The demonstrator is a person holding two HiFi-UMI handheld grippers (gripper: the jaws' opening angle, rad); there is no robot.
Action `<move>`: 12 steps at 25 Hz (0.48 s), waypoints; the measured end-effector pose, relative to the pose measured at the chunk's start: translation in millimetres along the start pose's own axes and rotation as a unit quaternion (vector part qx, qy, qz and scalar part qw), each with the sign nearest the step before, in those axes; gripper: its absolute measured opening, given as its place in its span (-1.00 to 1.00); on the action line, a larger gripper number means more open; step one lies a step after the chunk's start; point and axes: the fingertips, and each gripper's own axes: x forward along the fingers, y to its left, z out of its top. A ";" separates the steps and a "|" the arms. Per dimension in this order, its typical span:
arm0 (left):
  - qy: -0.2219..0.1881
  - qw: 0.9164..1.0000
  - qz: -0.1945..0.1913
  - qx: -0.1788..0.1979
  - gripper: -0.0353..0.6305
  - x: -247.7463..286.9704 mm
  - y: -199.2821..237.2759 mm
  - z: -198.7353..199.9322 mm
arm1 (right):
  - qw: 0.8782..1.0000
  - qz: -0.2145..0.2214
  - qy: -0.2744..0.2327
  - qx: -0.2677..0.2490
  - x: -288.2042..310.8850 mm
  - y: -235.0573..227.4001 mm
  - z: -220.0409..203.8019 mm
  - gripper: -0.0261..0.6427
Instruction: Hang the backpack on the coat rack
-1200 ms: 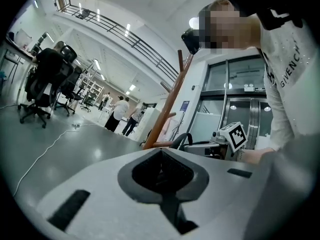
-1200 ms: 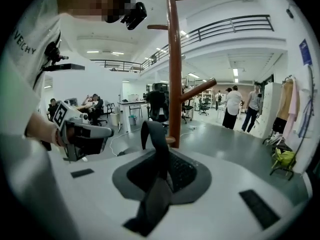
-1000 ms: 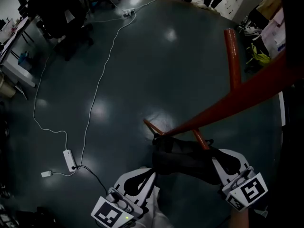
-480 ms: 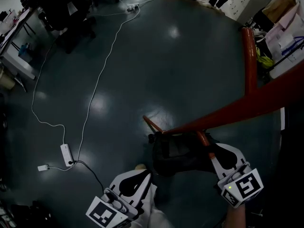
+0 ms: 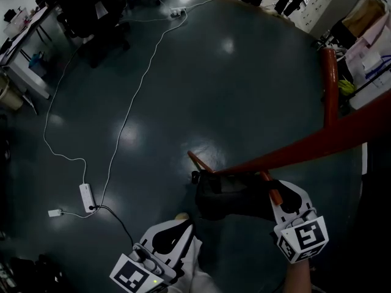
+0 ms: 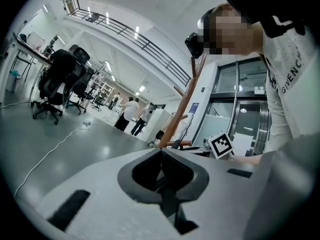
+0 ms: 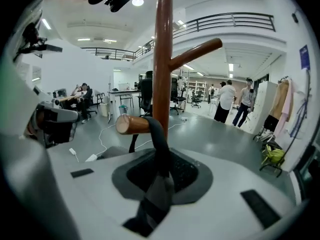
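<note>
The red-brown coat rack (image 5: 317, 140) slants from the middle of the head view to the right edge. The black backpack (image 5: 229, 197) hangs against its lower pegs. My right gripper (image 5: 278, 197) is at the backpack's right side. In the right gripper view, a dark strap (image 7: 161, 149) loops over a wooden peg (image 7: 131, 124) of the rack's pole (image 7: 163, 59) and runs down between the jaws, which are shut on it. My left gripper (image 5: 183, 227) sits lower left, apart from the backpack, jaws shut with nothing in them (image 6: 162, 176).
A white cable (image 5: 131, 108) snakes over the dark floor to a power strip (image 5: 88, 198). Office chairs (image 5: 85, 11) and desks stand at the far left. People (image 7: 227, 101) stand at the back, and clothes hang on a rail (image 7: 280, 104) to the right.
The rack has shifted right in the head view. My right gripper has edged up and left with the strap, close to the peg. The left gripper has barely moved.
</note>
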 end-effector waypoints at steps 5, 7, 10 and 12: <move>0.000 1.000 0.007 -0.003 -0.87 -5.6 4.7 -2.5 | 1.000 -0.024 -0.013 0.000 7.9 -1.8 3.1 -0.76; 0.000 1.000 0.011 -0.005 -0.87 -8.0 6.9 -3.8 | 0.999 -0.032 -0.018 0.007 5.4 -3.7 4.2 -0.76; 0.000 1.000 0.015 -0.007 -0.87 -11.5 10.0 -5.4 | 0.999 -0.042 -0.007 0.018 -5.2 -5.9 -7.3 -0.76; -0.001 1.000 0.018 -0.008 -0.86 -13.5 11.2 -5.5 | 0.999 -0.042 -0.004 0.025 -16.1 -3.4 -16.0 -0.76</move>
